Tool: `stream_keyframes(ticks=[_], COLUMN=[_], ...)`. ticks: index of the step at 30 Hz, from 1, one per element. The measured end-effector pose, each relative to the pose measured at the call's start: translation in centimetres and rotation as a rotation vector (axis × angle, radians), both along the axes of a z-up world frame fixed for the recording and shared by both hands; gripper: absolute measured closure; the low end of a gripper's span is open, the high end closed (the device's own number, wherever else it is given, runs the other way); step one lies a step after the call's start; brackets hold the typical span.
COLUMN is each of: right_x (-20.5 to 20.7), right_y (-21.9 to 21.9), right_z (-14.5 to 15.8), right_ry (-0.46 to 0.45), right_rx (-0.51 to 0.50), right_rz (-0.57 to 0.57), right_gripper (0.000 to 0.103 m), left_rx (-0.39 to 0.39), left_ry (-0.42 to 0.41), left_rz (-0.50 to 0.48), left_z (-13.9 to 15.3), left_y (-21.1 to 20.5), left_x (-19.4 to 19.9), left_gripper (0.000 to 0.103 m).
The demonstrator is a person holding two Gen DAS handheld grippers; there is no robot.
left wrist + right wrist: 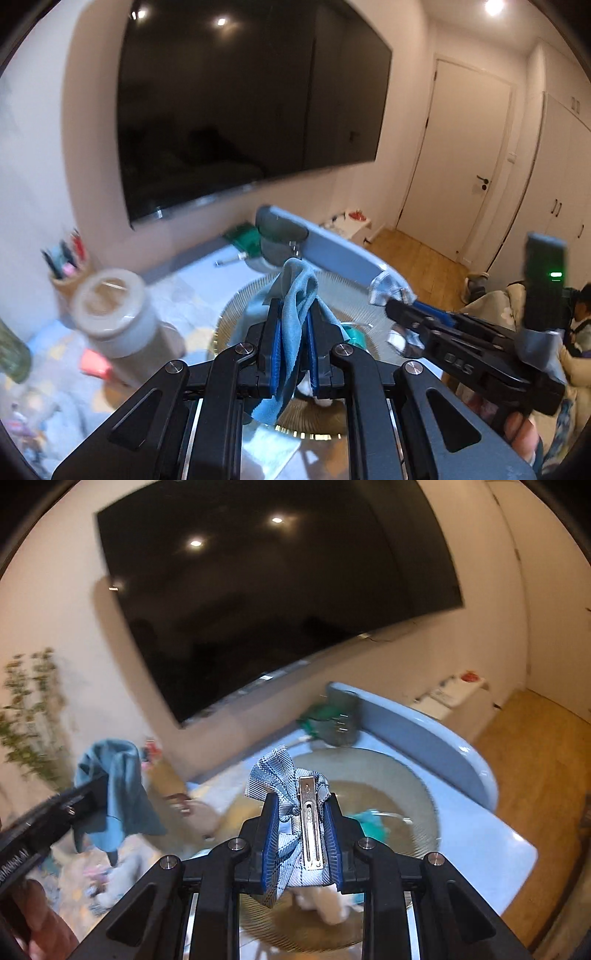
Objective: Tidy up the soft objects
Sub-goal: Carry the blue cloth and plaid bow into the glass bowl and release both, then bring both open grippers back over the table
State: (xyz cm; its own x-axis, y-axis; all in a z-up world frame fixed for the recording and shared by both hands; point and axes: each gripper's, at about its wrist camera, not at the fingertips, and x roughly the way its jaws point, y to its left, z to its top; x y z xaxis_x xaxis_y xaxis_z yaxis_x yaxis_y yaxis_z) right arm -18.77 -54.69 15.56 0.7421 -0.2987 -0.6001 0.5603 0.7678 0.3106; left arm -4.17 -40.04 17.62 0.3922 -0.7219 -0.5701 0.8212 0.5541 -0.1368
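Hanging above a round gold-rimmed plate [424,786] on the pale blue table [480,845], both tools carry cloth. The left gripper [294,341] is squeezed fully together on a light blue cloth [295,295], which droops on both sides of its pads. The right gripper [301,830] stands narrowly parted, clamped on a striped fabric bow [273,779] with a metal clip [308,827] facing the camera.

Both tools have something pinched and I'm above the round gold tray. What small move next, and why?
Probably lower the right tool toward the gold tray and let go there. It is shut on a plaid bow hair clip and already hangs over the tray, where a teal item lies. The left tool, shut on the blue cloth, can follow. Blur suggests slowing first.
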Motion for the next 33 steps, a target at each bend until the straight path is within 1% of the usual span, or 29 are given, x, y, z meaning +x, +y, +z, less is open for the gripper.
stream_keyframes(ticks=[3,4,5,6,7,8,10,11,13,16,20,23,25,30,32,33], right_x=[1.3,1.6,2.1,2.3,2.4,2.4,1.9,1.7,1.4,0.7,0.1,-0.1,-0.1,0.5,1.0,1.2], right_y=[-1.0,-1.2,-1.7,-2.0,-2.3,-2.4,-2.5,-2.4,-2.3,-2.2,-1.0,1.0,2.9,8.3,10.7,12.0], right_z=[-0.6,-0.8,-1.1,-1.6,-1.8,-2.1,-2.4,-2.5,-2.8,-3.2,-3.3,-2.8,-2.4,-0.9,-0.2,0.1], right_ry=[0.025,0.033,0.045,0.051,0.051,0.044,0.038,0.043,0.059,0.065,0.066,0.078,0.087,0.07,0.063,0.056], right_rx=[0.008,0.014,0.028,0.048,0.067,0.081,0.087,0.083,0.083,0.11,0.12,0.104,0.091,0.051,0.033,0.028], right_rz=[0.001,0.002,0.002,0.002,0.001,-0.003,-0.022,-0.02,-0.029,-0.028,-0.018,0.022,0.056,0.176,0.227,0.257], right_gripper=[0.08,0.079,0.075,0.07,0.055,0.044,0.044,0.044,0.044,0.044,0.044,0.044,0.044,0.044,0.043,0.043], left_rx=[0.012,0.022,0.037,0.049,0.051,0.048,0.049,0.065,0.079,0.073,0.073,0.078,0.068,0.035,0.023,0.018], left_ry=[0.061,0.083,0.118,0.154,0.186,0.218,0.244,0.238,0.228,0.225,0.2,0.178,0.169,0.147,0.136,0.13], left_rz=[-0.008,-0.007,-0.007,-0.015,-0.029,-0.048,-0.082,-0.089,-0.089,-0.1,-0.088,-0.045,-0.009,0.118,0.187,0.236], left_z=[-2.1,-2.7,-3.4,-4.0,-4.4,-4.8,-5.3,-5.5,-5.4,-5.0,-4.1,-3.6,-3.1,-1.8,-1.4,-1.3], left_y=[-1.9,-2.4,-2.8,-3.0,-3.1,-3.0,-2.8,-2.7,-2.3,-0.7,2.5,5.7,8.3,16.2,19.7,21.6], left_x=[1.4,1.7,2.1,2.4,2.5,2.5,2.0,1.5,1.1,0.1,-1.4,-2.1,-2.3,-2.2,-2.0,-1.8], left_gripper=[0.093,0.09,0.073,0.066,0.066,0.065,0.061,0.06,0.06,0.06,0.06,0.06,0.06,0.06,0.06,0.06])
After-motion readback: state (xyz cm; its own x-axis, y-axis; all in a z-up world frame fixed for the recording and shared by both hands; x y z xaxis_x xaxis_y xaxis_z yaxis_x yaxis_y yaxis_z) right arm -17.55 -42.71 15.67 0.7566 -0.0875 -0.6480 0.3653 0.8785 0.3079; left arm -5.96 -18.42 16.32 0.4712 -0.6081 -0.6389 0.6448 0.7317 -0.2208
